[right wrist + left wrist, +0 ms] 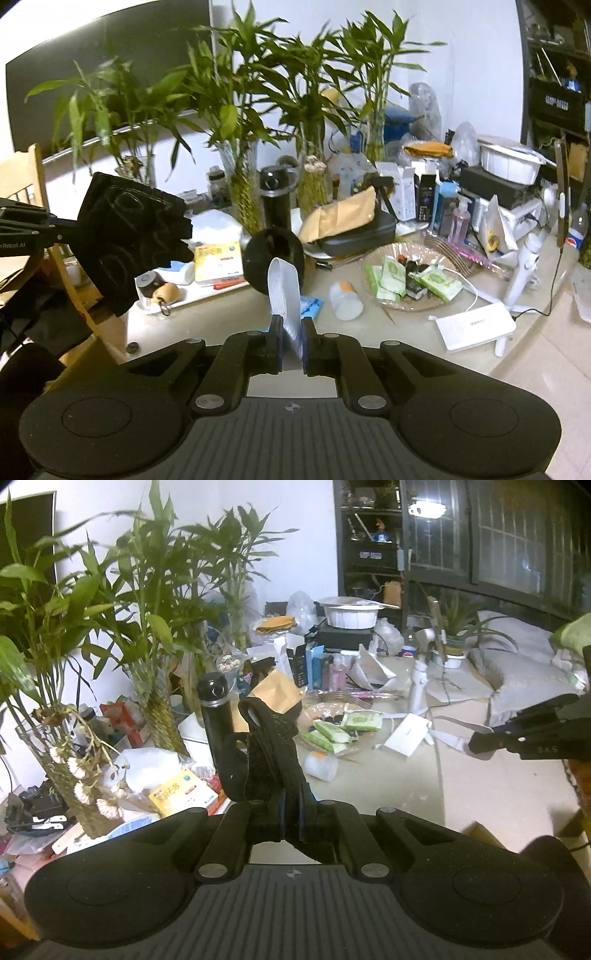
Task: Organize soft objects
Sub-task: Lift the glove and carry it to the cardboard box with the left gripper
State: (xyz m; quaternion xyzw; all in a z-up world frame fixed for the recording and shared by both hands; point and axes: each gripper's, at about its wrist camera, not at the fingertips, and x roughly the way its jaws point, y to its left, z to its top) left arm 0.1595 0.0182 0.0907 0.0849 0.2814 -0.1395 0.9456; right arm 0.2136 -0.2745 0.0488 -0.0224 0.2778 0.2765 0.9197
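My left gripper is shut on a folded black fabric piece that stands up between its fingers. The same black fabric shows at the left of the right wrist view, held in the air by the left gripper. My right gripper is shut on a light grey ribbed strap that loops upward. The right gripper also shows at the right edge of the left wrist view, holding a pale strap. Both grippers hover above the beige table.
The table is crowded: bamboo plants in glass vases, a black bottle, a glass plate of green wipe packs, a white box, a white pill bottle, a white gimbal stand. A wooden chair stands at the left.
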